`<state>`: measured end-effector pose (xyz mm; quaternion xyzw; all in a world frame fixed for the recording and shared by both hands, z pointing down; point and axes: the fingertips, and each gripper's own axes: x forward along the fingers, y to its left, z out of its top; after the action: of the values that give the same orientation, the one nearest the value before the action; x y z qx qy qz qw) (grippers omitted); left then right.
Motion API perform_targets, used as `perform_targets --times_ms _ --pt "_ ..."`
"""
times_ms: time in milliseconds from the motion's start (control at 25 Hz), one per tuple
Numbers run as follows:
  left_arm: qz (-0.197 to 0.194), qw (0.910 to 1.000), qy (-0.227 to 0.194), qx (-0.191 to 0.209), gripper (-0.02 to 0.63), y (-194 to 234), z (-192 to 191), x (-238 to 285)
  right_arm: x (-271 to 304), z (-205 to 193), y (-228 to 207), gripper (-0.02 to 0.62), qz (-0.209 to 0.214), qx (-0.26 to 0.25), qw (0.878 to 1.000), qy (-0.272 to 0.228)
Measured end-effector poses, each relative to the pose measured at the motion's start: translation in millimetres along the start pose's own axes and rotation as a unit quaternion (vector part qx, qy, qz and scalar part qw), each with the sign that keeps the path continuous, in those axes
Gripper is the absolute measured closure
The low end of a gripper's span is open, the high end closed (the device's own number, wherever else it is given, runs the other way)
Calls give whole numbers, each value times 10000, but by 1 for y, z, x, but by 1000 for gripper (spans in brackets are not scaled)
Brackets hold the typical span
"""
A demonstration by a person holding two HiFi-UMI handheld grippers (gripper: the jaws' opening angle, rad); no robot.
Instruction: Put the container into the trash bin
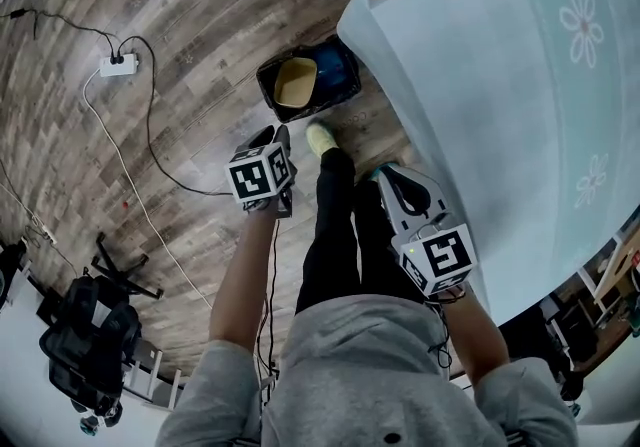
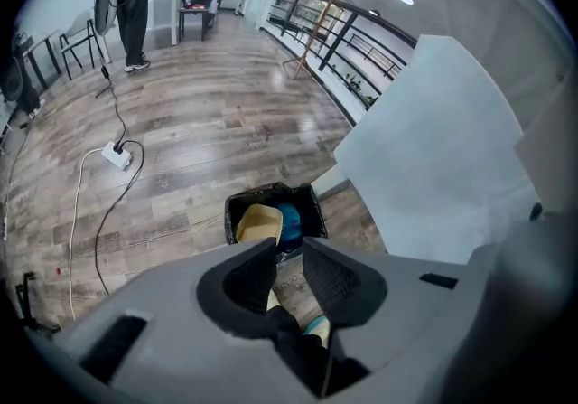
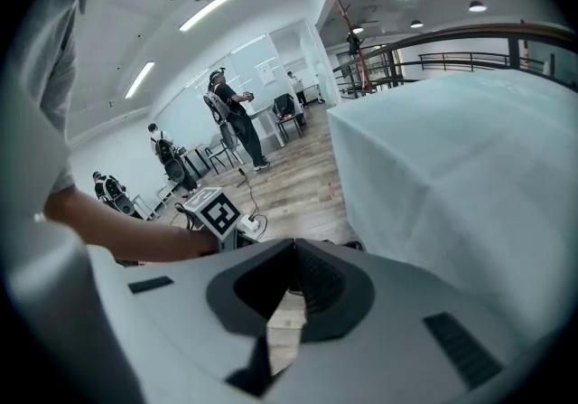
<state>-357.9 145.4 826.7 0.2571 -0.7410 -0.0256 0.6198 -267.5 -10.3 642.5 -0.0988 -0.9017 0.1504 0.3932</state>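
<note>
1. Right gripper (image 3: 293, 253): jaws closed tip to tip, empty.
2. Left gripper (image 2: 289, 253): jaws partly apart, nothing between them, poised above the bin.
3. Trash bin (image 1: 264, 83), on the floor: tan container (image 1: 296, 82) lay inside, beside a blue item (image 1: 332, 70). Risk: the container seemed propped high, so a brush from the gripper could tip it out.
4. Writing: none legible. Marker cube (image 1: 262, 178) bore square patterns only.

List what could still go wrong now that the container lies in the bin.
1. The tan container leans on the trash bin's wall instead of lying flat; a nudge to the bin might tip it out.
2. A black cable trails across the floor toward the person's legs, so stepping away could snag it.
</note>
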Motion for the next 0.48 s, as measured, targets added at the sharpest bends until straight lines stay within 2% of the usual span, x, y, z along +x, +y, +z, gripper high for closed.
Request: perform_targets --times_ms 160,480 --pt "23 9999 -49 97 518 -9 1 -12 -12 6 2 569 -33 -43 9999 -119" --pt "122 9980 -366 499 574 -33 19 -56 -40 46 16 569 -60 -272 9974 -664"
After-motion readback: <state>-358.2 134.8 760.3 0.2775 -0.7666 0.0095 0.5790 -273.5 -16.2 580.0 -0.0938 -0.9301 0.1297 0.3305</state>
